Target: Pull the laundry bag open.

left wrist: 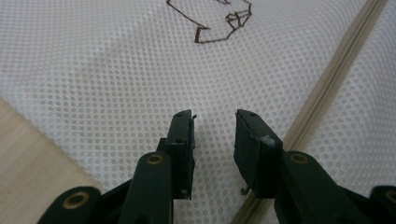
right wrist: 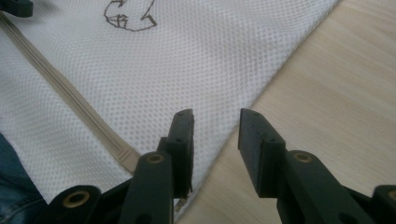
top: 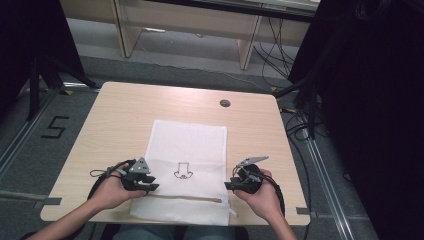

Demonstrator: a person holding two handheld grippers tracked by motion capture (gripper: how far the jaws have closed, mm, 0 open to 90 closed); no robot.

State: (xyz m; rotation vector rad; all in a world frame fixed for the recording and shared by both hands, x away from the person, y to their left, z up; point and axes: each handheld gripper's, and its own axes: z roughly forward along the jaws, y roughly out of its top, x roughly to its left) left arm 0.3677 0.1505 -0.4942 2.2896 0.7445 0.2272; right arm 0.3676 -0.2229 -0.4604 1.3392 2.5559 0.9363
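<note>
High view: we noted a white mesh bag [top: 187, 167] lying flat on the wooden table [top: 115, 115], its near end at the table's front edge. A beige zipper [top: 185, 198] ran across the bag near that end, and a small dark line drawing [top: 183, 171] sat just beyond the zipper. The left gripper [top: 150, 186] rested at the bag's left edge, by the zipper's left end; the right gripper [top: 229, 185] was at the bag's right edge, by the zipper's pull end. A dark round grommet [top: 225, 103] lay on the table well beyond the bag's far edge.

Left gripper view: we saw the jaws parted to a moderate gap, nothing between the pads, hovering over the bag's mesh [left wrist: 116, 70], with the zipper [left wrist: 336, 65] just to their right and the drawing [left wrist: 219, 23] ahead.

Right gripper view: we recorded the jaws apart, gripping nothing, straddling the bag's edge [right wrist: 252, 100]; bare table [right wrist: 341, 84] lay to the right, the zipper [right wrist: 70, 93] to the left.
</note>
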